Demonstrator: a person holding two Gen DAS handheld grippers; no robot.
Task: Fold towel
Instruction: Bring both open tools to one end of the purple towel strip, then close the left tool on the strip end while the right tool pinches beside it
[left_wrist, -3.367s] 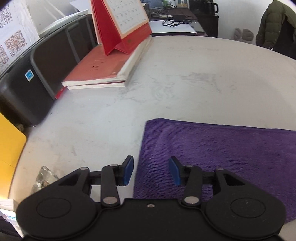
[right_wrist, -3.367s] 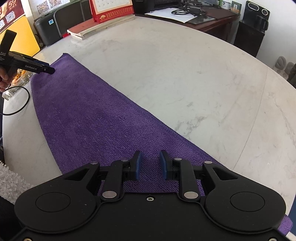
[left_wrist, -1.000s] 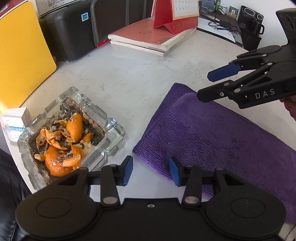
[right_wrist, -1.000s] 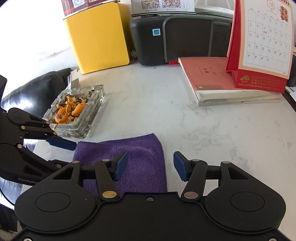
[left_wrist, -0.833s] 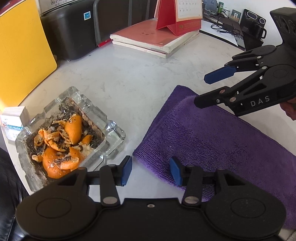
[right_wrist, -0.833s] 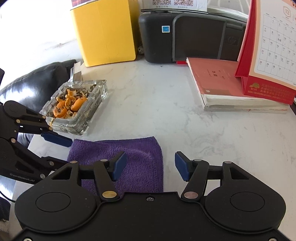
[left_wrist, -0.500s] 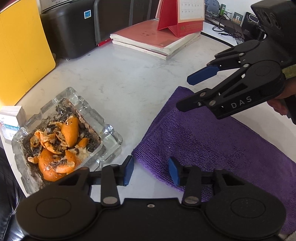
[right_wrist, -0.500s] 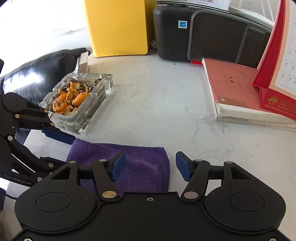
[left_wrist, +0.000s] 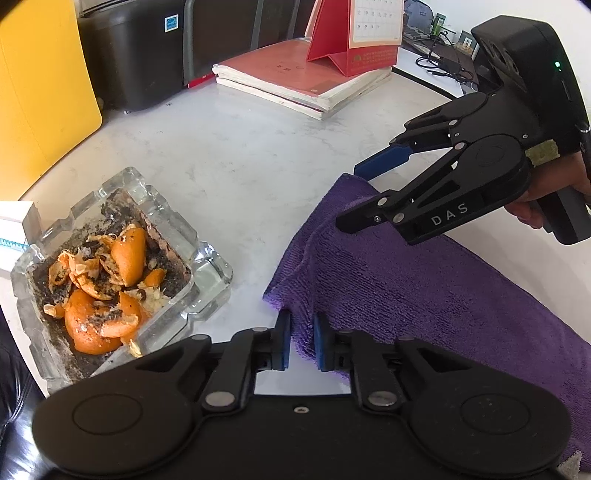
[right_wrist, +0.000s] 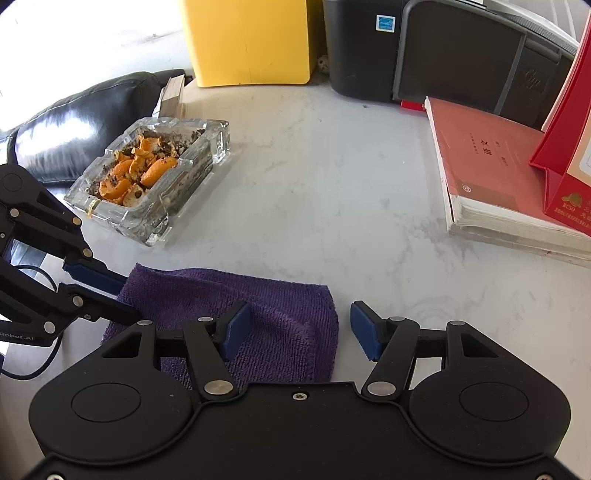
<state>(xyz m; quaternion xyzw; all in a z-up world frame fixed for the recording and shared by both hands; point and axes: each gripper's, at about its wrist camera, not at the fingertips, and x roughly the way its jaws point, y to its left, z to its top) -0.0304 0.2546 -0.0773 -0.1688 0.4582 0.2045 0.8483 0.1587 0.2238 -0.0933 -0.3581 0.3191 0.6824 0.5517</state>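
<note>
Nearest the desk (right_wrist: 332, 192) edge, the left gripper (left_wrist: 301, 341) has just been drawing its jaws together and now pinches the near corner of the purple towel (left_wrist: 406, 288), which lies doubled over on the marble top. Over the towel's far corner the right gripper (right_wrist: 299, 330) hovers with jaws apart, straddling the cloth's edge without pressing it. Beyond sit a glass ashtray (right_wrist: 155, 177) of orange peel, then stacked books (right_wrist: 498, 177), a red calendar (left_wrist: 354, 33) and a black printer (right_wrist: 443, 55).

The right tongs (right_wrist: 299, 328) stand open over the purple towel's (right_wrist: 280, 325) corner on the marble table (right_wrist: 332, 206).
</note>
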